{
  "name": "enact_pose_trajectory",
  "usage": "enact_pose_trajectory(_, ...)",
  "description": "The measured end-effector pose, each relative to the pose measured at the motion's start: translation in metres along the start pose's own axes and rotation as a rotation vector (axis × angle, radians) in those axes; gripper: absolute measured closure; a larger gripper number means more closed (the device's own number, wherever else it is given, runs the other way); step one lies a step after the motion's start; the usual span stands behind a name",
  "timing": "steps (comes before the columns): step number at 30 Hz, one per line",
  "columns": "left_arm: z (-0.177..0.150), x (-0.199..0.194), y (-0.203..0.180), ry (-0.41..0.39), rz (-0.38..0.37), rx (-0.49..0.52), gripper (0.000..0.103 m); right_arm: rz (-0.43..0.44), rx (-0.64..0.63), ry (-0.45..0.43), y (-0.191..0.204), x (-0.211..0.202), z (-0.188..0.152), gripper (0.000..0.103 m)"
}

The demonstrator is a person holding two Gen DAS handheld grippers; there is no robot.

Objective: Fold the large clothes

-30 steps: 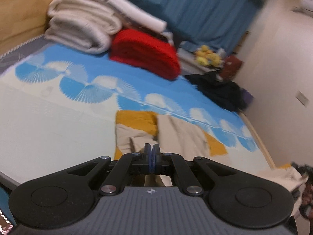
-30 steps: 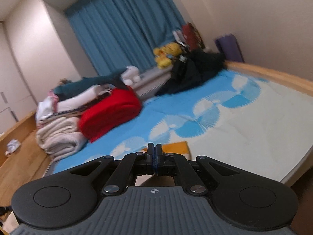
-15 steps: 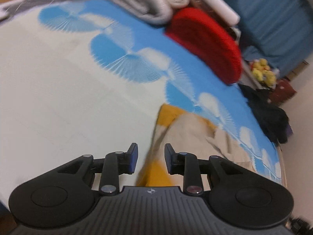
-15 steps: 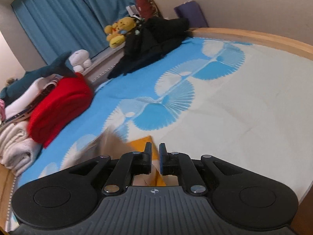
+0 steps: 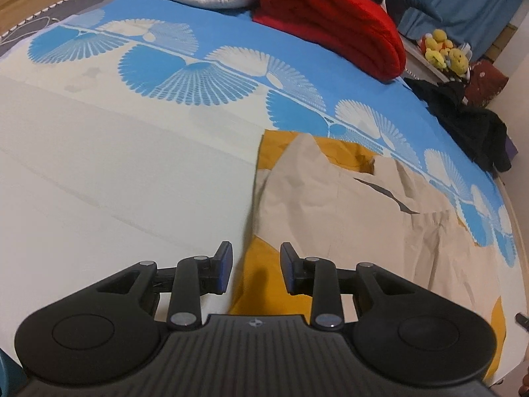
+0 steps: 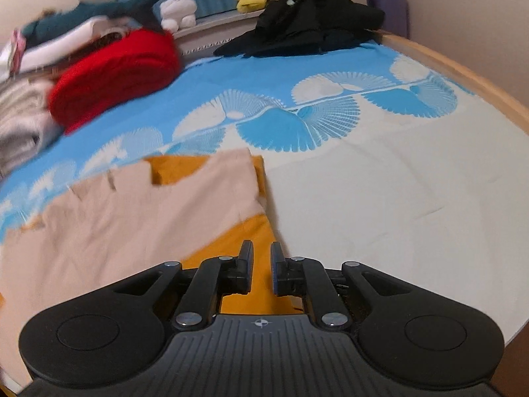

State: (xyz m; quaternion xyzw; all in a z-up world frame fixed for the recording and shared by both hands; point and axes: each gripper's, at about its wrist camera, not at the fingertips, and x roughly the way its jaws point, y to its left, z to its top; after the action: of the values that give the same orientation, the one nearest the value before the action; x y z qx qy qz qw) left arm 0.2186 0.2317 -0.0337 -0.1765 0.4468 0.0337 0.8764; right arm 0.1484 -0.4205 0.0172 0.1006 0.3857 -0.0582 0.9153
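Change: we are seeing both grippers, shut a second ago, now opening and lower over the bed.
Left gripper (image 5: 254, 273): jaws are standing moderately apart, nothing between them, over the garment's near left edge.
Right gripper (image 6: 262, 273): jaws are parted only narrowly, empty, above the mustard near edge.
Meaning: we are judging that a grasp for the first fold is being prepared.
Garment (image 5: 347, 205): beige and mustard cloth, soft, creased, lying flat near us on the bedsheet (image 5: 115, 165).
Bedsheet: smooth, cream with blue fan pattern.

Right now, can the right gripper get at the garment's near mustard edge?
Probably yes. The right gripper has its fingers slightly apart, empty, just over the mustard-and-beige garment near its right edge on the bed. Nothing lies between.
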Motion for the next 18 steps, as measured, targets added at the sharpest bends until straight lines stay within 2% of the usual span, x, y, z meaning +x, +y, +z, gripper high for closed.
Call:
enact_pose_trajectory(1, 0.000, 0.001, -0.005, 0.004, 0.001, 0.004, 0.068, -0.022, -0.019, 0.003, 0.002, 0.001, 0.002, 0.092)
enact_pose_trajectory(3, 0.002, 0.007, -0.011, 0.012, 0.003, 0.012, 0.066, -0.011, 0.005, -0.038, 0.001, -0.002, 0.005, 0.089)
enact_pose_trajectory(5, 0.004, 0.014, -0.015, 0.024, 0.020, 0.016, 0.063, -0.001, 0.034, -0.028, 0.000, 0.004, 0.007, 0.077)
enact_pose_trajectory(10, 0.010, 0.030, -0.018, 0.055, 0.046, -0.005, 0.058, 0.014, 0.034, 0.033, 0.004, 0.027, 0.010, 0.058)
enact_pose_trajectory(12, 0.013, 0.035, -0.017, 0.061, 0.057, -0.011, 0.054, 0.025, 0.034, 0.064, 0.006, 0.037, 0.011, 0.057)
enact_pose_trajectory(18, 0.019, 0.052, -0.017, 0.086, 0.077, -0.036, 0.054, 0.021, 0.054, 0.137, 0.006, 0.067, 0.012, 0.054)
